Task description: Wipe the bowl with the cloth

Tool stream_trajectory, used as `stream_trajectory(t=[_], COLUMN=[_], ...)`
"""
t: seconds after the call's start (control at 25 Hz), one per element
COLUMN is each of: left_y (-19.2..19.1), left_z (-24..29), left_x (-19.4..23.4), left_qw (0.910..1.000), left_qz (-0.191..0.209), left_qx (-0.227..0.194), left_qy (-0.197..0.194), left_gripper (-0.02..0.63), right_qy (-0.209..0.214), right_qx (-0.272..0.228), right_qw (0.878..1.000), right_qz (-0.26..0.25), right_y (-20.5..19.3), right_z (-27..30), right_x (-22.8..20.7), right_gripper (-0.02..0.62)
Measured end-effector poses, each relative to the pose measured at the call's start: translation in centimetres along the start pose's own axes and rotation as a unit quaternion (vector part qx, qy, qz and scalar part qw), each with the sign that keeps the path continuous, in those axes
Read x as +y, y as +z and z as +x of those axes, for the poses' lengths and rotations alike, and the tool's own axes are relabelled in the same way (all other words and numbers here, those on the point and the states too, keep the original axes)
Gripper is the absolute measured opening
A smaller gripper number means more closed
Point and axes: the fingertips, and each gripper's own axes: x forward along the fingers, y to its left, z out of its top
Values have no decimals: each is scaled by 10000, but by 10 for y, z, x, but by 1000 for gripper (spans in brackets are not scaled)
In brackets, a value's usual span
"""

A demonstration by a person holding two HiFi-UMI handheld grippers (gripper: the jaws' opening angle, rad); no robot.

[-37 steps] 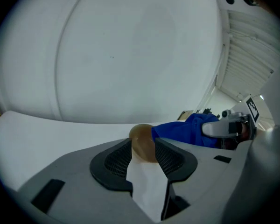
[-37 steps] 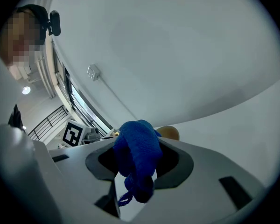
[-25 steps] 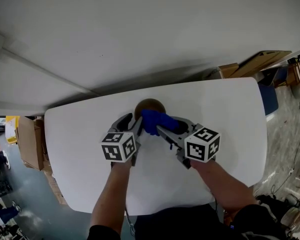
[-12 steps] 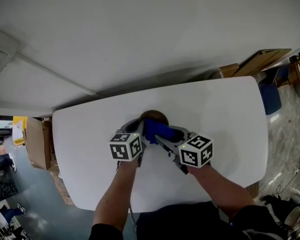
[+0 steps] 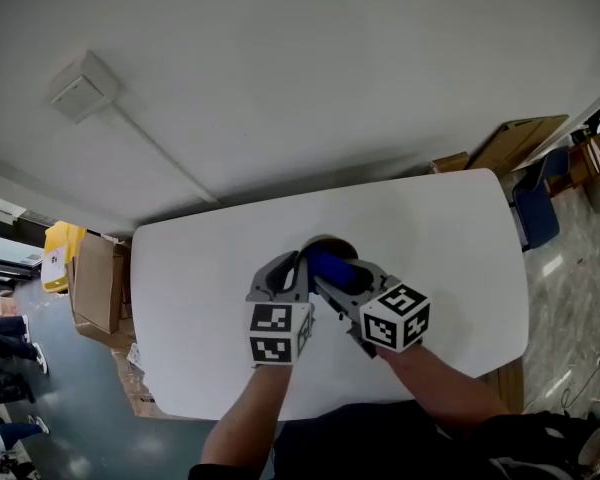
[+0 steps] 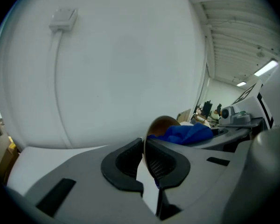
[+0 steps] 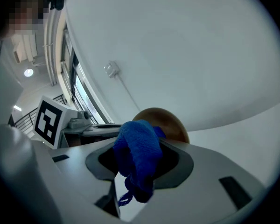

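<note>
A small brown bowl stands on the white table, mostly hidden behind the grippers in the head view. My left gripper is shut on its thin left rim; in the left gripper view the rim runs straight between the two pads. My right gripper is shut on a bunched blue cloth. The cloth lies against the bowl's near side and over its opening. In the left gripper view the cloth fills the bowl's mouth.
Cardboard boxes and a yellow object stand on the floor left of the table. More flat cardboard and a blue chair are at the right end. A white wall rises right behind the table.
The left gripper has moved right to the bowl and closed on its rim. The right gripper with the cloth has stayed at the bowl. The head view has shifted.
</note>
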Motion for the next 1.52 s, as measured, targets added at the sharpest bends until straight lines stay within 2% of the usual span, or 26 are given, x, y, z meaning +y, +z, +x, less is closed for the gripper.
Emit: stream_trajectory(t=[0.16,0.32,0.44,0.8,1.0,1.16,1.28,1.4,1.52], left_y=[36,56,58,66,76,94,110,127,145], left_z=[-42,-86,-122,-188,-214,-222,-221,-224,-233], left_x=[-8,-15,-7,0,-12,-29,-58,-91,-116], left_qw=[9977,9937,9916,9858,9808,9752,9707,9639,9539], left_qz=[415,670,674,651,705,1010,1220,1343,1580], left_qx=[-516,-877,-1061,-1534,-1801,-1940,-2055,-2292,-2546], left_qy=[132,194,298,219,254,333,231,168,199], left_gripper=[29,34,34,38,49,53,52,52,54], right_qy=[-156,-415,-621,-1076,-1175,-1182,-1114,-1014,-898], right_qx=[-115,1,161,28,-361,-778,-1125,-1373,-1587], right_qw=[9989,9918,9814,9594,9523,9510,9438,9345,9306], right_qz=[-421,-1210,-1807,-2606,-2792,-2748,-2900,-3125,-3175], right_y=[12,20,23,39,68,91,115,133,145], right_z=[-11,-26,-42,-69,-84,-99,-116,-136,-157], right_x=[38,72,92,139,153,159,167,175,178], right_gripper=[152,152,152,152,152,152,152,152,152])
